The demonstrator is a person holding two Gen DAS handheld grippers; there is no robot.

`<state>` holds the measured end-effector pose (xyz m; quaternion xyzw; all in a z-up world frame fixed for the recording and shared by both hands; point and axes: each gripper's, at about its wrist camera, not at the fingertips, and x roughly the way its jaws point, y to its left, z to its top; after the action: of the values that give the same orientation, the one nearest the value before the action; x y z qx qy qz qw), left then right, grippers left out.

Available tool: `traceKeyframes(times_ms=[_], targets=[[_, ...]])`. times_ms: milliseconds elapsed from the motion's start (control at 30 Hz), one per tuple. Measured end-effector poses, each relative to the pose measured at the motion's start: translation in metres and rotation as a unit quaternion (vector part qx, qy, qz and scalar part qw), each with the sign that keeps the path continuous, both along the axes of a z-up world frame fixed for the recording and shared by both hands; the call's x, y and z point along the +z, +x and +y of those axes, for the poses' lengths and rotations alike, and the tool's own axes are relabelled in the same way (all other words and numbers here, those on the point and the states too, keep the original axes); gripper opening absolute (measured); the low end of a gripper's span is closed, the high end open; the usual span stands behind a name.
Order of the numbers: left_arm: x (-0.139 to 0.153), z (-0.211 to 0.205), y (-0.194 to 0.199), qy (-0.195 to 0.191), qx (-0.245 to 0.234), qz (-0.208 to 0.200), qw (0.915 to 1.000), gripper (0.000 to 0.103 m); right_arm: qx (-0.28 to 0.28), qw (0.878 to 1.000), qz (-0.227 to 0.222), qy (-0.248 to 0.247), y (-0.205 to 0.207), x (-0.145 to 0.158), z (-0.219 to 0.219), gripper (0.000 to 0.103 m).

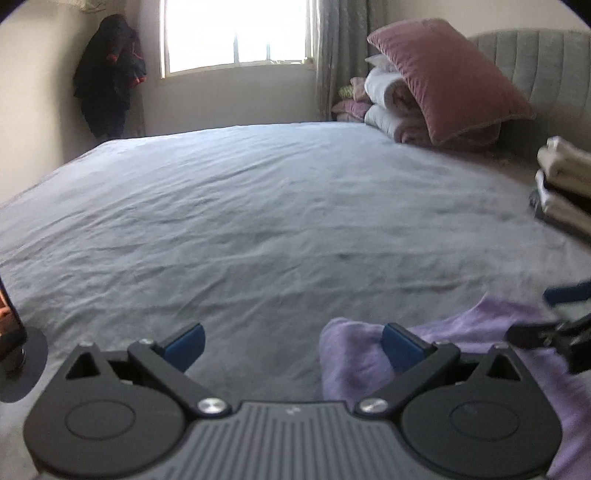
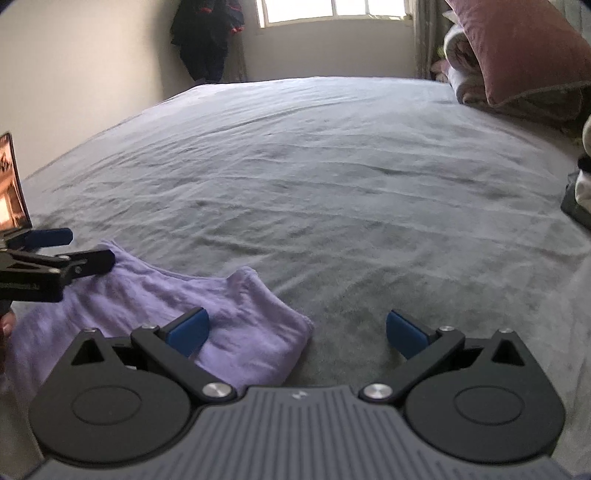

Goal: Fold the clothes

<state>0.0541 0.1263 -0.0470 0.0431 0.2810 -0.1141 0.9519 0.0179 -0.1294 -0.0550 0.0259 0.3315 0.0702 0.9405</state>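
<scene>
Lavender garment (image 2: 236, 332) lies partly folded on the near edge of the bed (image 2: 332, 177), which fills both views under a wrinkled grey sheet. Behind it, a pink pillow (image 1: 447, 77) leans on rolled blankets (image 1: 388, 107) against the headboard (image 1: 535, 62), beside a curtained window (image 1: 236, 33). A dark jacket (image 1: 109, 74) hangs in the corner; folded clothes (image 1: 565, 184) are stacked at the right margin. Left hand-held gripper (image 1: 291, 345) is released, jaws wide, its right finger over the garment's left end. Right hand-held gripper (image 2: 295, 330) is likewise spread wide, its left finger above the garment's right corner, grasping nothing.
</scene>
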Motion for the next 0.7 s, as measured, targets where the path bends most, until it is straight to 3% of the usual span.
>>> traceKeyframes(times_ms=[267, 433, 567, 700], targets=[[-0.012, -0.002, 0.013, 0.021, 0.041, 0.009, 0.9989, 0.103, -0.028, 0.999, -0.019, -0.026, 0.004, -0.006, -0.001, 0.103], [-0.002, 0.003, -0.002, 0.042, 0.057, -0.012, 0.9974, 0.102, -0.040, 0.999, -0.017, -0.009, -0.003, -0.002, -0.008, 0.103], [0.008, 0.012, -0.023, 0.034, 0.034, -0.023, 0.9986, 0.102, -0.028, 0.999, -0.009, 0.031, -0.012, 0.003, -0.009, 0.103], [0.012, 0.017, -0.044, 0.027, -0.001, -0.026, 0.9993, 0.102, 0.001, 1.000, -0.012, 0.028, -0.025, 0.007, 0.003, 0.103]])
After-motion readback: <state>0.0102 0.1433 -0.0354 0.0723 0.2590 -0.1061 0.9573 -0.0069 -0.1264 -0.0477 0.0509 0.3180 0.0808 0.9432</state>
